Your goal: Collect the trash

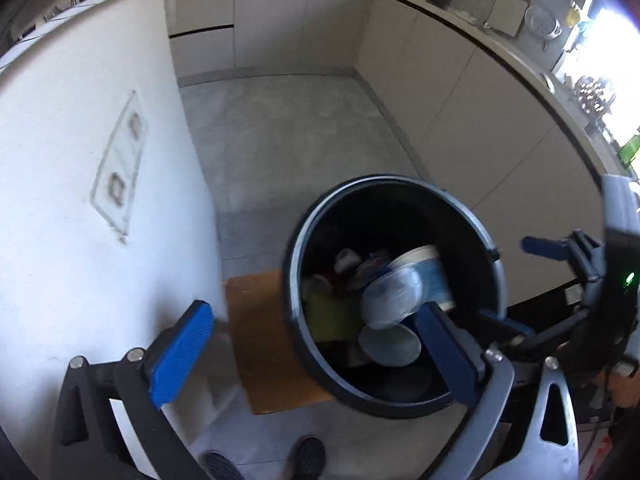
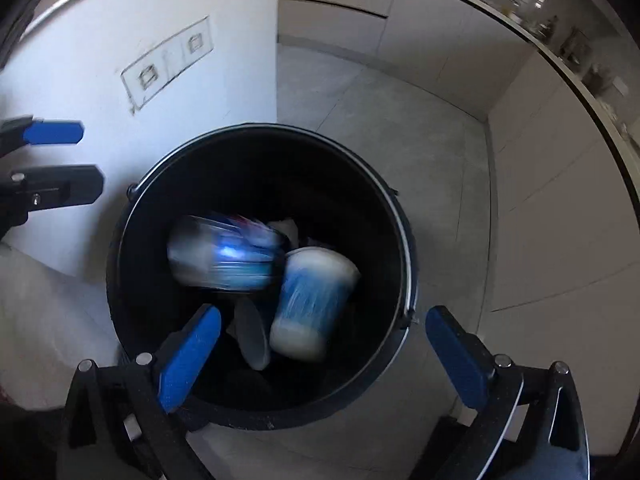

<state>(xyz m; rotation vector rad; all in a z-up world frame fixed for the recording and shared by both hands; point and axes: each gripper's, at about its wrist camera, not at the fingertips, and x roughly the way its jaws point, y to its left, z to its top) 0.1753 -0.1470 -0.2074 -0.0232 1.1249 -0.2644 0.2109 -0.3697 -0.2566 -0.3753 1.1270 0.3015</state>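
Both grippers point steeply down at a black bin (image 2: 256, 280) on a grey floor (image 1: 280, 140). In the left wrist view we see the left gripper (image 1: 316, 348) at the bottom of the frame, its blue fingers (image 1: 180, 356) spread wide and holding nothing; one sits over the bin's mouth, the other over a white wall (image 1: 80, 160) at left. In the right wrist view we see the right gripper (image 2: 320, 356), also at the bottom, fingers (image 2: 188, 360) equally spread and empty, straddling the bin's near rim. Inside the bin, at frame centre, lie two blurred blue-and-white cups (image 2: 312, 304) among other trash. The left gripper also shows at the left edge of this view.
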